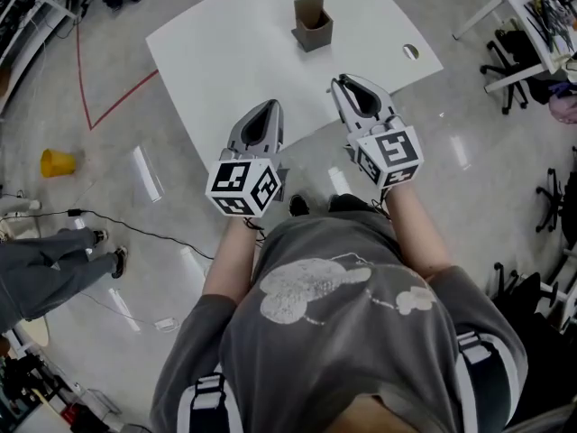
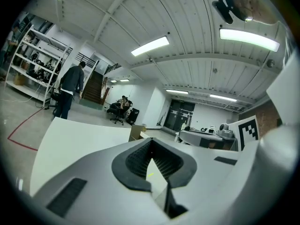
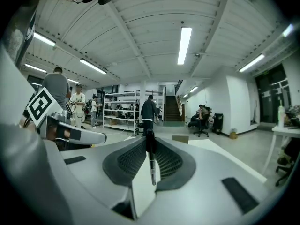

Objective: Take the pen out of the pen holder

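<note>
pen holder (image 1: 312,23) on the table (image 1: 225,52) beyond left gripper (image 1: 268,108), pen (image 3: 150,161) in right gripper (image 1: 342,82).

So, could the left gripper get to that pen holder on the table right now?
Probably yes, with a reach forward: the pen holder stands alone on the white table, and nothing lies between it and the left gripper.

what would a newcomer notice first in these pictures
Two grey grippers with black-and-white marker cubes fill the middle of the head view: the left gripper and the right gripper, at the near edge of a white table. The right one is shut on a thin dark pen. A brown pen holder stands alone towards the table's far side.
</note>
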Motion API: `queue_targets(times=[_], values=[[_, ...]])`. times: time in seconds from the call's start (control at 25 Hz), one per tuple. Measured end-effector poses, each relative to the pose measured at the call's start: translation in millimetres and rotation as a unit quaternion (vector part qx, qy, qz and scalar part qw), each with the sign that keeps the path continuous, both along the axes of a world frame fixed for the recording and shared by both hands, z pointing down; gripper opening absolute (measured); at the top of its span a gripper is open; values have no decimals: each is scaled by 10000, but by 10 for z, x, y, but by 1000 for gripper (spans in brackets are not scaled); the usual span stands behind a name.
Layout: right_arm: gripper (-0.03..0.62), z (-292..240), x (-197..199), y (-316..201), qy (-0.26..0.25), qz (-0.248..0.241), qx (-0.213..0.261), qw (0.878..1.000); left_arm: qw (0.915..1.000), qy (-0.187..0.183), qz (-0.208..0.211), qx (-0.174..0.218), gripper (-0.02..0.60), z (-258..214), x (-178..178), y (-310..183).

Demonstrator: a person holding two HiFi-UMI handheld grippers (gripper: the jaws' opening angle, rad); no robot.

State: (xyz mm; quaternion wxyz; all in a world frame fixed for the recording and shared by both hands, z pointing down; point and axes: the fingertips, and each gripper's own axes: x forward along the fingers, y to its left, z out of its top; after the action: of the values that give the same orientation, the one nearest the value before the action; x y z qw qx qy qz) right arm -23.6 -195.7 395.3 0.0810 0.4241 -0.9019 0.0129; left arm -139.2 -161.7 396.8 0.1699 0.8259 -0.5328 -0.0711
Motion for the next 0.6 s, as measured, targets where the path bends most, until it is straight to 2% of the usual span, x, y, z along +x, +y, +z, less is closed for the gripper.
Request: queue_targets(times=[0.28,0.6], values=[[60,-81,228,108,-177,-41,11,9998,9999,-51,-88,17,8,-65,223,83],[60,-42,644,647,-266,-149,-89,9995,9998,-162,-91,17,8,-122,679,519]])
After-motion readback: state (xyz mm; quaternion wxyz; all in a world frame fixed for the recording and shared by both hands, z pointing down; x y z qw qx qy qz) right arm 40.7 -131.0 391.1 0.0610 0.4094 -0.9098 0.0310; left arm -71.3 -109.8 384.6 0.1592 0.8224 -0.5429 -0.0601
